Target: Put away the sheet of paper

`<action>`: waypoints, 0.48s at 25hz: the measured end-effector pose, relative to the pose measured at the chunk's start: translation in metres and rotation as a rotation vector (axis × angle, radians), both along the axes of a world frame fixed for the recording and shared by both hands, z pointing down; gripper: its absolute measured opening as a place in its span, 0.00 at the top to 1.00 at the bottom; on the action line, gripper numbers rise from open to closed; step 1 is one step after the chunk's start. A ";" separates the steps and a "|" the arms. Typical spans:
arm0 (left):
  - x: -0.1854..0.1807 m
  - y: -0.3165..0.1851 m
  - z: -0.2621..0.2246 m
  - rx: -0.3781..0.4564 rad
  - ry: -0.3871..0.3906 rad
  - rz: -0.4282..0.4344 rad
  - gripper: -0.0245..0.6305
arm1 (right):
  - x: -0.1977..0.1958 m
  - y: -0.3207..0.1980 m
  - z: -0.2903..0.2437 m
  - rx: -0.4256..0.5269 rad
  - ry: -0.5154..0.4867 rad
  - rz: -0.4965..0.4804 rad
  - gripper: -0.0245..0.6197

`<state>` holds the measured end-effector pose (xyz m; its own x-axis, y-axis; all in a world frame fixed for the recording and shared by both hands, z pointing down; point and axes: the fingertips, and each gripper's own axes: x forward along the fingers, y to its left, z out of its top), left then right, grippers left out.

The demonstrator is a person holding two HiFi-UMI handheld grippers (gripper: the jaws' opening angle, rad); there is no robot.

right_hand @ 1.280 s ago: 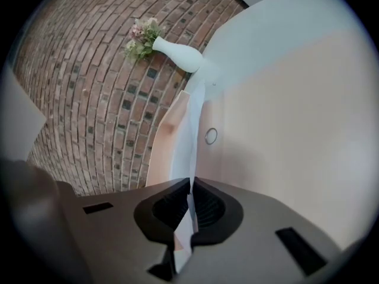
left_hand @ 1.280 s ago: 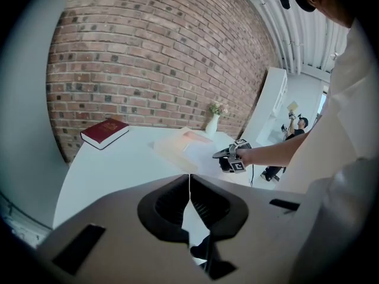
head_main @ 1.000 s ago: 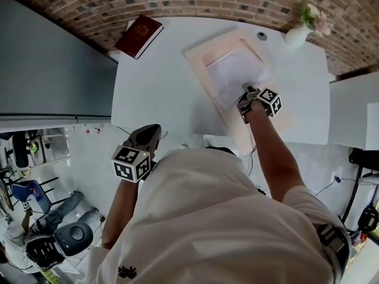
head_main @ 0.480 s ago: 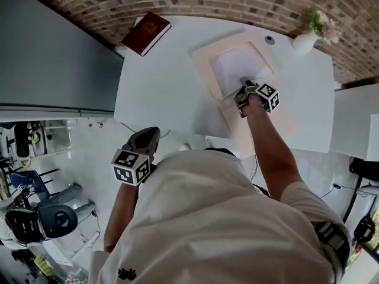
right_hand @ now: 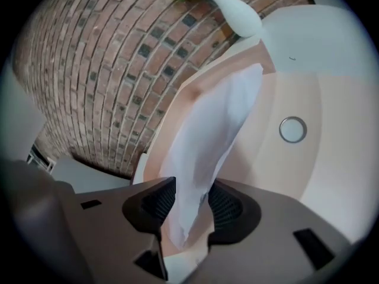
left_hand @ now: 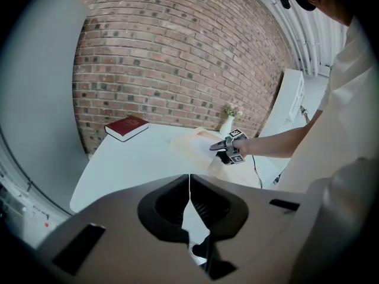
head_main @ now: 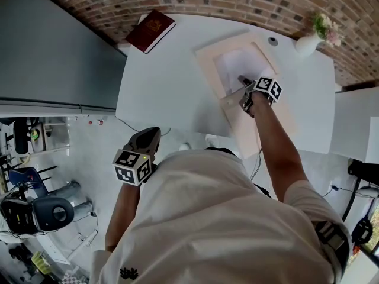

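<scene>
A white sheet of paper (head_main: 237,63) lies in the far half of a pale peach folder (head_main: 208,53) on the white table (head_main: 166,87). My right gripper (head_main: 243,81) reaches over the folder's middle. Its jaws have just been opening, and the near end of the sheet (right_hand: 213,129) runs loosely between them with a gap at each pad. In the left gripper view the right gripper (left_hand: 216,148) hovers low over the folder (left_hand: 198,138). My left gripper (head_main: 151,133) hangs off the table's near edge, shut and empty (left_hand: 189,188).
A red book (head_main: 151,31) lies at the table's far left corner. A white vase (head_main: 308,43) with flowers stands at the far right by the brick wall. The folder has a round snap button (right_hand: 292,129). A grey panel stands left of the table.
My right gripper has slid further onto the folder toward the wall and rolled, and its jaws have opened. The sheet lies flatter. My left gripper has stayed put.
</scene>
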<state>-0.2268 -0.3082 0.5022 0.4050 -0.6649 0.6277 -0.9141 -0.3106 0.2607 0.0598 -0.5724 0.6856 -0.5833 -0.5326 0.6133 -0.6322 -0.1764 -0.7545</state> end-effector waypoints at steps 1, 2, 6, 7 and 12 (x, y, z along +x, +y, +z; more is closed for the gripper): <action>0.000 0.001 0.000 0.001 0.004 0.002 0.93 | 0.001 0.002 0.000 0.000 0.020 -0.021 0.65; 0.000 0.001 0.001 0.002 0.007 0.005 0.93 | 0.002 0.004 -0.001 0.001 0.035 -0.037 0.65; 0.001 0.004 0.002 0.004 0.020 0.027 0.93 | 0.004 0.015 -0.006 0.006 0.053 -0.082 0.62; 0.001 0.006 0.003 0.004 0.022 0.034 0.93 | 0.004 0.019 -0.007 0.004 0.054 -0.089 0.62; -0.001 0.011 0.003 0.004 0.027 0.067 0.93 | 0.004 0.036 -0.006 -0.006 0.087 -0.121 0.60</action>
